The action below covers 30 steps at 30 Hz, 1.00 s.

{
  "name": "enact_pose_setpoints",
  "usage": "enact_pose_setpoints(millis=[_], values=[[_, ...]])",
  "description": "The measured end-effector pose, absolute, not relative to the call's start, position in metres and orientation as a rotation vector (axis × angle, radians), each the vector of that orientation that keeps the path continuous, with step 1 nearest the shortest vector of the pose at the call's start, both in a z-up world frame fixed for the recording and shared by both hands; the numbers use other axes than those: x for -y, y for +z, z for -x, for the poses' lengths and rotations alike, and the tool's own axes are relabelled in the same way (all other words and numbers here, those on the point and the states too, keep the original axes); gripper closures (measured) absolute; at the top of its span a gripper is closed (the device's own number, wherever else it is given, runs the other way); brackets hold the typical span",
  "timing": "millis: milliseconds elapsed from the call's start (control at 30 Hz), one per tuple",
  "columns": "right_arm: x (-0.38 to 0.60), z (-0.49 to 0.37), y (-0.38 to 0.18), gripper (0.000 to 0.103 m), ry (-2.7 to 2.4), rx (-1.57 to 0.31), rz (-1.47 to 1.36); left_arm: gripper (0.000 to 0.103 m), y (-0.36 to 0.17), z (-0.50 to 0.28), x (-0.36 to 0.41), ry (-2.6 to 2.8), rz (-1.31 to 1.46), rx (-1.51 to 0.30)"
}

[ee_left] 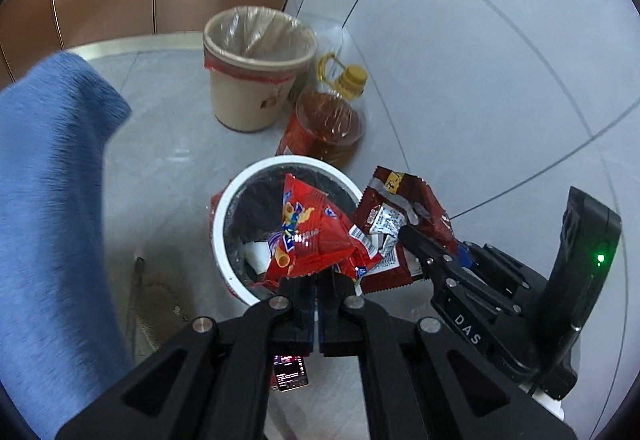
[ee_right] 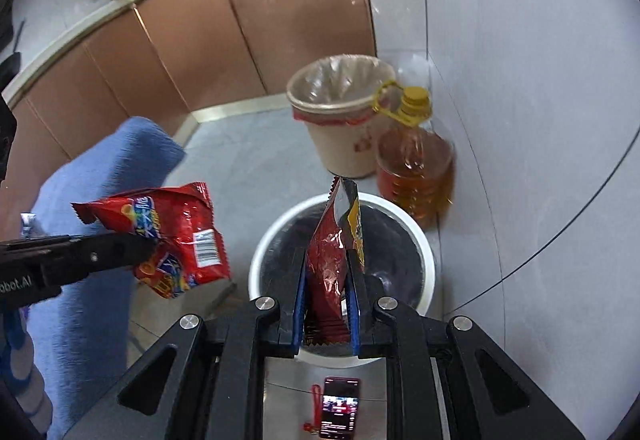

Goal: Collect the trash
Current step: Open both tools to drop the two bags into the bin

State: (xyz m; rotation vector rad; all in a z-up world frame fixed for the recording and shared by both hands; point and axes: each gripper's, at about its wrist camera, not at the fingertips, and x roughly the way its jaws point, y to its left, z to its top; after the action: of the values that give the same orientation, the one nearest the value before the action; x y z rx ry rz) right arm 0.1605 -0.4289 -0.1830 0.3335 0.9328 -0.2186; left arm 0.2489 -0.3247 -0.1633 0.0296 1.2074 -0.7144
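Note:
A bright red snack bag (ee_left: 316,232) hangs over the white-rimmed bin (ee_left: 218,232) with a black liner, and my left gripper (ee_left: 318,282) is shut on its lower edge. To the right, my right gripper (ee_left: 432,240) is shut on a dark red wrapper (ee_left: 400,208) by the bin's rim. In the right wrist view the dark red wrapper (ee_right: 326,240) stands upright between the blue pads of my right gripper (ee_right: 327,264), above the white bin (ee_right: 428,252). My left gripper (ee_right: 154,242) holds the bright red bag (ee_right: 188,236) left of the bin.
A beige bin (ee_left: 256,80) with a clear liner stands beyond the white one, with a yellow-capped oil bottle (ee_left: 332,120) beside it against the tiled wall. Blue fabric (ee_left: 52,200) fills the left side. A phone (ee_right: 340,408) lies below my right gripper. Brown cabinets (ee_right: 240,20) run behind.

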Motion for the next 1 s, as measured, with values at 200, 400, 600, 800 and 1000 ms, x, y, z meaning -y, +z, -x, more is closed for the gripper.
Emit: enact_pose_setpoints(millis=[200, 400, 600, 800, 1000], values=[[0.441, -0.182, -0.212, 0.080, -0.235, -0.970, -0.338, 0.099, -0.194, -0.260, 0.336, -0.731, 0.004, -1.257], [0.445, -0.184, -0.223, 0.067, -0.240, -0.979, -0.342, 0.084, -0.209, -0.265, 0.335, -0.745, 0.048, -1.285], [0.445, -0.177, -0.216, 0.060, -0.260, -0.964, -0.340, 0.072, -0.203, -0.262, 0.334, -0.770, 0.077, -1.272], [0.441, -0.169, -0.197, 0.059, -0.275, -0.935, -0.330, 0.072, -0.187, -0.258, 0.326, -0.771, 0.093, -1.248], [0.430, -0.160, -0.170, 0.058, -0.265, -0.887, -0.332, 0.072, -0.146, -0.243, 0.304, -0.761, 0.095, -1.168]])
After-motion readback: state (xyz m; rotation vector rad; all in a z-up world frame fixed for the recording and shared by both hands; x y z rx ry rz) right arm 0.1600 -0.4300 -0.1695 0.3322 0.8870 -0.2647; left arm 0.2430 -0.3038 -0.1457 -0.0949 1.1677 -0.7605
